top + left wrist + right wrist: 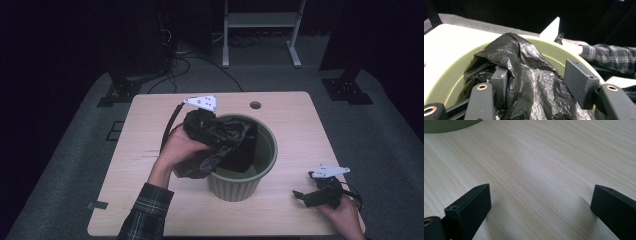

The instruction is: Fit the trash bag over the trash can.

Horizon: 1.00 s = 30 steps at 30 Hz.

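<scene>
A pale green ribbed bin (270,150) stands in the middle of the wooden table (290,115). A crumpled black plastic bag (225,137) hangs over the bin's left rim, partly inside and partly outside. My left gripper (217,134) is at that rim, tilted into the bin, with the hand around it. In the left gripper view its jaws (539,77) stand apart with the bag (524,75) bunched between them and draped on the left pad (500,82). My right gripper (303,185) rests open at the table's front right, with bare wood between its jaws (541,197).
A small round hole (255,105) is in the table's far edge behind the bin. Dark stands and cables sit on the grey floor beyond. A plaid sleeve (609,55) shows past the bin (449,67) in the left gripper view.
</scene>
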Tool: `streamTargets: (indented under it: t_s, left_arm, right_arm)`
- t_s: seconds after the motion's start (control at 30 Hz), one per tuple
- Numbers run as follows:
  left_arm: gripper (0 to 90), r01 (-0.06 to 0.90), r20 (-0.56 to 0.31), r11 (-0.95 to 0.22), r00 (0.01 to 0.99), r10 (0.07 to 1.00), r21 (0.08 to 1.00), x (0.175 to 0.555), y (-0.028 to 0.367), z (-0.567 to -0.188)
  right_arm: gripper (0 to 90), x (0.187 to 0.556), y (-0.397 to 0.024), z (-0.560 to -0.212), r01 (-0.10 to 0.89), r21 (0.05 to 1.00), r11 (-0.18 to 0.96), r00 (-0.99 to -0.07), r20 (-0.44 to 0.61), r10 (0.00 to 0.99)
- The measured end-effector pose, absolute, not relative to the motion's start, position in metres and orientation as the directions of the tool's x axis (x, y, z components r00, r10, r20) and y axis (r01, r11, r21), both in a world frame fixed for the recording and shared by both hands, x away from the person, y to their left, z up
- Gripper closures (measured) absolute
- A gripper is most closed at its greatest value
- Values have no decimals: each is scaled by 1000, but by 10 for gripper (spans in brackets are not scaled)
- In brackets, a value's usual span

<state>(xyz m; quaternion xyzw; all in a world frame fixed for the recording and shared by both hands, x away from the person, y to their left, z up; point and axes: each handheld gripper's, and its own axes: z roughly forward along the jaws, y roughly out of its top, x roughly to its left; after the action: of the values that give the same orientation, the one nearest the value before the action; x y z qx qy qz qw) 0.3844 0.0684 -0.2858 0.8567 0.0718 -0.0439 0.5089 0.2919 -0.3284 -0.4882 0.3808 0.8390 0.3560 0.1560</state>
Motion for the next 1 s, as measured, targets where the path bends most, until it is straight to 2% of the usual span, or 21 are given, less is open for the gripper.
streamTargets:
  t_s: [0.2, 0.3, 0.4, 0.47, 0.57, 0.7, 0.83, 1.0]
  left_arm:
    - [374, 179, -174, -529, 983, 59, 830, 385, 62, -292]
    - [364, 184, -179, -506, 982, 60, 843, 386, 65, -290]
    - [360, 186, -181, -502, 982, 59, 845, 386, 66, -289]
    - [354, 186, -180, -500, 982, 60, 846, 386, 67, -288]
    - [349, 188, -184, -496, 981, 56, 848, 387, 67, -288]
    - [340, 184, -182, -494, 982, 54, 850, 387, 69, -287]
    - [335, 184, -183, -496, 982, 52, 849, 386, 68, -287]
    - [334, 182, -184, -496, 982, 45, 849, 387, 68, -287]
  right_arm:
    - [18, 292, -328, -488, 528, 716, 457, -661, 9, 750]
    - [19, 292, -328, -488, 529, 716, 455, -660, 9, 751]
    - [62, 290, -329, -485, 518, 718, 464, -653, -18, 757]
    - [63, 289, -329, -473, 504, 736, 452, -636, -37, 770]
    - [62, 291, -333, -453, 493, 785, 375, -634, 29, 772]
    - [62, 294, -333, -424, 466, 818, 338, -644, 51, 763]
    - [63, 298, -330, -395, 430, 854, 292, -676, 91, 731]
    - [67, 304, -318, -353, 379, 884, 275, -712, 89, 696]
